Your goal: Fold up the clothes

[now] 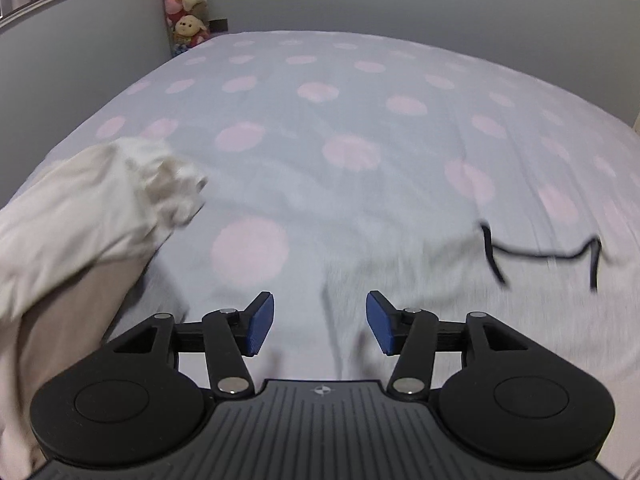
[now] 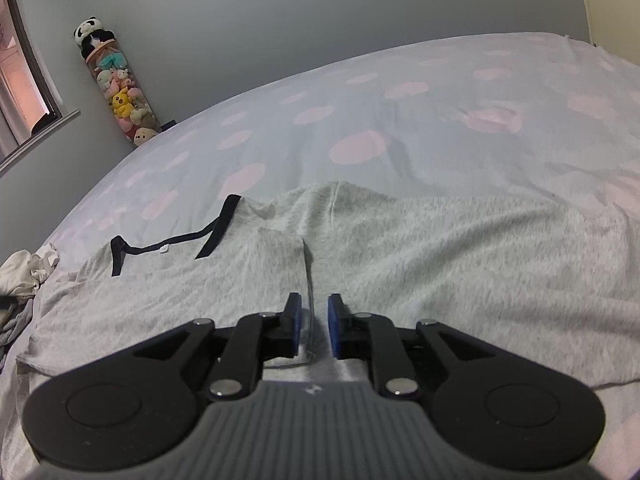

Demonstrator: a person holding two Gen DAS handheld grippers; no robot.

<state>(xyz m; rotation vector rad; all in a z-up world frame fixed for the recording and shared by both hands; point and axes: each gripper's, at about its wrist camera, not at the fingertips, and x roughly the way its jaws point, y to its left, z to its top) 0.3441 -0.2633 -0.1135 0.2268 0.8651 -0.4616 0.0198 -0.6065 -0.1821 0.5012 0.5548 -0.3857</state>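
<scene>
A light grey T-shirt [image 2: 400, 248] with a black collar trim [image 2: 176, 240] lies spread on the bed, one sleeve folded over its body. My right gripper [image 2: 312, 326] hovers low over the shirt at the folded sleeve's edge, jaws a narrow gap apart, holding nothing. My left gripper [image 1: 320, 322] is wide open and empty above the shirt [image 1: 420, 280]; the black collar [image 1: 540, 252] shows to its right, blurred.
A pile of cream and beige clothes [image 1: 72, 240] lies at the left, also seen in the right wrist view [image 2: 24, 276]. The bed cover [image 1: 320, 120] is grey with pink dots. A tube of plush toys [image 2: 120, 92] stands in the corner by the wall.
</scene>
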